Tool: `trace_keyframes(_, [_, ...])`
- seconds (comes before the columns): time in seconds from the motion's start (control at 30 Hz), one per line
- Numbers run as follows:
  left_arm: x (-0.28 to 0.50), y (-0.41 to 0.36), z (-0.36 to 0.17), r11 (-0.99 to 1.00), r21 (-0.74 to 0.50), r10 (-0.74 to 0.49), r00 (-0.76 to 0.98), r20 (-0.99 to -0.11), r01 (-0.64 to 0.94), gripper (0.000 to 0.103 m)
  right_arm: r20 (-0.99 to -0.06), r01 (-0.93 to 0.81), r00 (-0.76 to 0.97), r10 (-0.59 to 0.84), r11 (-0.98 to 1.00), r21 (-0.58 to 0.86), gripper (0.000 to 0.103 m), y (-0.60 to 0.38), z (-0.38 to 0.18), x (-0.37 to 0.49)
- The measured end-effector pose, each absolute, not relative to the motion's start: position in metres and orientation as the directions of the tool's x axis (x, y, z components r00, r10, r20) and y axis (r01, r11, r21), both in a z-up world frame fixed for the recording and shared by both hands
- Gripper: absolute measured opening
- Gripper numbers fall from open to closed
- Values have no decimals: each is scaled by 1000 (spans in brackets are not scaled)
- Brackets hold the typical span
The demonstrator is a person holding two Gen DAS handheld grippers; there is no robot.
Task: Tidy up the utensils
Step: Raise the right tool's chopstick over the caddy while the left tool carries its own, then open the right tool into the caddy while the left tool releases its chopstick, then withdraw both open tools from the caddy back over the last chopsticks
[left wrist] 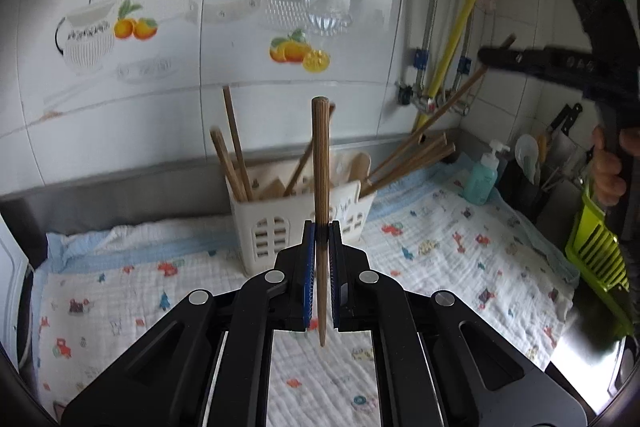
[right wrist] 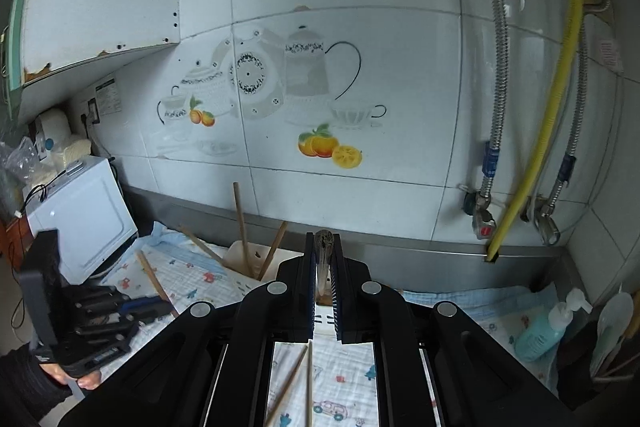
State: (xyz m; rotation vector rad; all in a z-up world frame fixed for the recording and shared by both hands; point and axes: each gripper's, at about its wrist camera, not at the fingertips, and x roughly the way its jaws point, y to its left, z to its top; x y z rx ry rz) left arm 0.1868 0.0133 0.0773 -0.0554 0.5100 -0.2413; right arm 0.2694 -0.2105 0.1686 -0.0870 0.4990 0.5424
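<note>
My left gripper (left wrist: 322, 233) is shut on a wooden chopstick (left wrist: 320, 167), held upright in front of the white utensil holder (left wrist: 276, 227). Several chopsticks (left wrist: 232, 159) stand in the holder. My right gripper (right wrist: 323, 247) is shut on a chopstick (right wrist: 322, 259) seen end-on, above the holder (right wrist: 240, 255). In the left wrist view the right gripper (left wrist: 486, 57) is high at the right, with its chopstick (left wrist: 456, 99) slanting down toward the holder. The left gripper (right wrist: 168, 307) shows at the lower left of the right wrist view. Two chopsticks (right wrist: 308, 383) lie on the cloth.
A patterned white cloth (left wrist: 440, 227) covers the counter. A teal soap bottle (left wrist: 484, 175) and a knife rack (left wrist: 560, 135) stand at the right. A green plastic rack (left wrist: 596, 243) hangs at the far right. A white microwave (right wrist: 88, 215) is on the left. Pipes (right wrist: 496, 67) run down the tiled wall.
</note>
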Motion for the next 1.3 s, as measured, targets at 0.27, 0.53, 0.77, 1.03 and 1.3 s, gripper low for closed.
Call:
trace_keyframes(0.27, [202,15,148,977,-58,-211,917,-338,204,5,-552,-531,690,467,846,52,7,-190,145,297])
trace_keyframes(0.53, [239,14,180,991,-20,-134,954,-267,133,5,-601,-529,658,454,846,59,7,-182,118,313])
trace_keyframes(0.77, [275,21,158,996,-36,-90,935,-343,82,5,-615,-529,647,451,846,64,7,-182,108,321])
trace_keyframes(1.03, [292,29,128,997,-60,-77,906,-416,58,5,-616,-524,648,449,849,68,8,-182,103,324])
trace_keyframes(1.3, [289,32,125,996,-66,-85,904,-419,63,9,-585,-516,678,445,855,53,20,-186,112,314])
